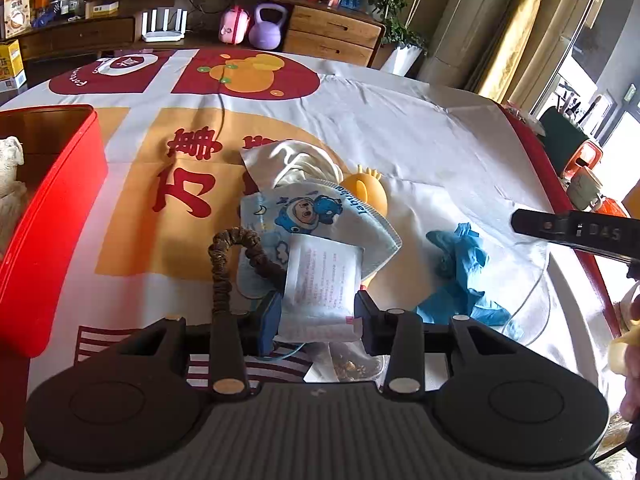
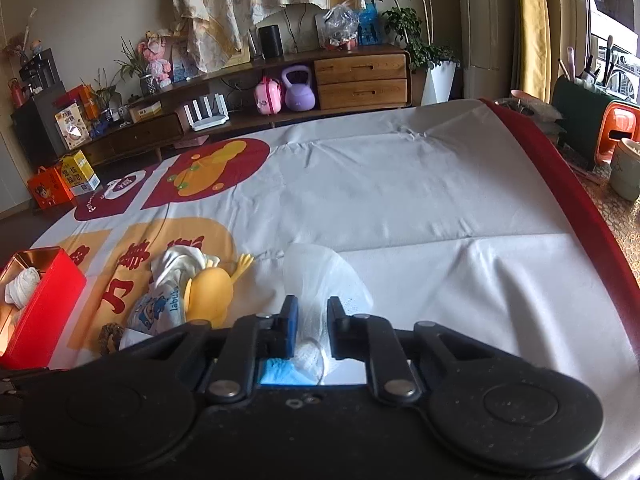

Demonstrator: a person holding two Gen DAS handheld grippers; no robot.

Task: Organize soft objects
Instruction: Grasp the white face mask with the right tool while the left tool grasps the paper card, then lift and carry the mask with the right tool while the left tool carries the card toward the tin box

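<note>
Lettering reading "labubel" runs along the edge of the pale blue child's face mask with a cartoon figure in a blue hood (image 1: 320, 216), and small red print too fine to read covers the flat white paper sachet (image 1: 322, 284) lying on top of it. The left gripper (image 1: 318, 318) has its jaws spread to either side of that sachet, the blue pads close to its edges, though I cannot tell whether they press it. A brown fabric-covered hair band (image 1: 224, 264) loops up beside the left finger. Behind the mask sit a crumpled white cloth (image 1: 296, 160) and a yellow rubber duck-like toy (image 1: 366, 192); a crumpled blue disposable glove (image 1: 460, 264) lies to the right. All rest on the table under a white cloth with large red Chinese characters (image 1: 400, 128). The right gripper (image 2: 312, 324) is parted around a thin translucent white plastic cap (image 2: 324, 276), not visibly clamping it. A red tin box (image 2: 44, 300) at the left holds a rolled white cloth (image 2: 22, 284).
</note>
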